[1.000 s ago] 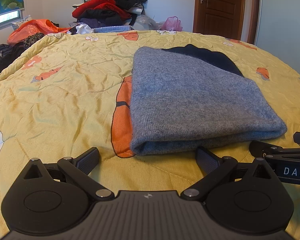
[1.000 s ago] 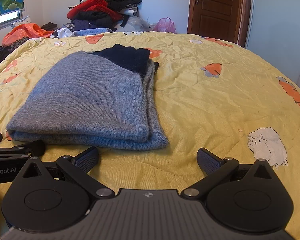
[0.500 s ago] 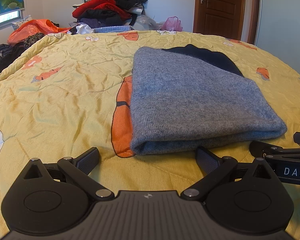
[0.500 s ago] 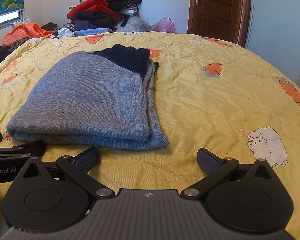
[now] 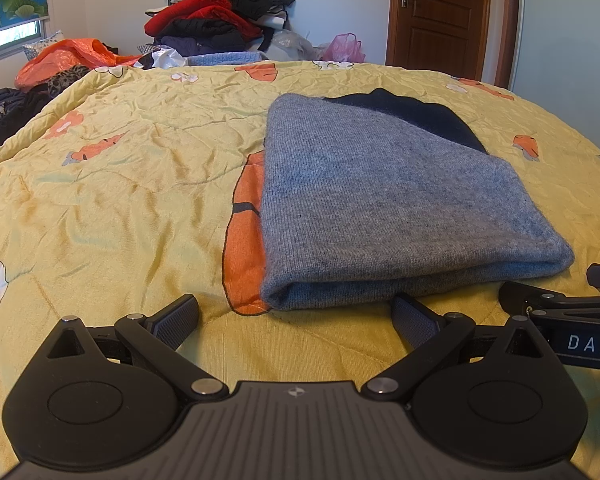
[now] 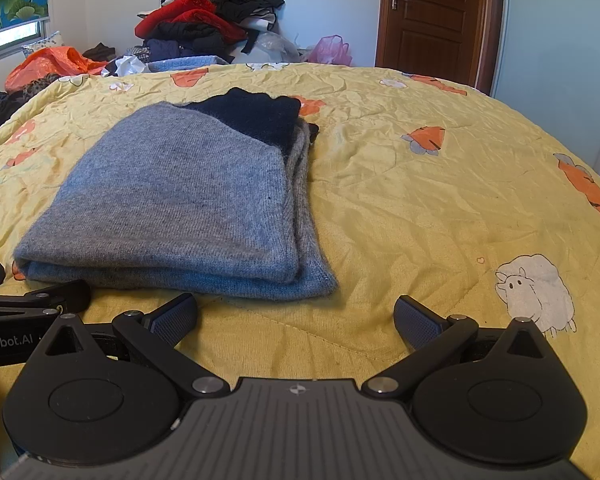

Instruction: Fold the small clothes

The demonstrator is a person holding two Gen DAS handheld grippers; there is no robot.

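Note:
A grey knit garment with a dark navy part lies folded flat on the yellow bedspread; it also shows in the right wrist view, with its navy part at the far end. My left gripper is open and empty, just in front of the garment's near folded edge, jaws wide apart. My right gripper is open and empty, in front of the garment's near right corner. Each gripper shows at the edge of the other's view: the right gripper, the left gripper.
A pile of red and black clothes stands beyond the far edge of the bed, with an orange bag to its left. A brown door is at the back right. A white wall borders the bed's right side.

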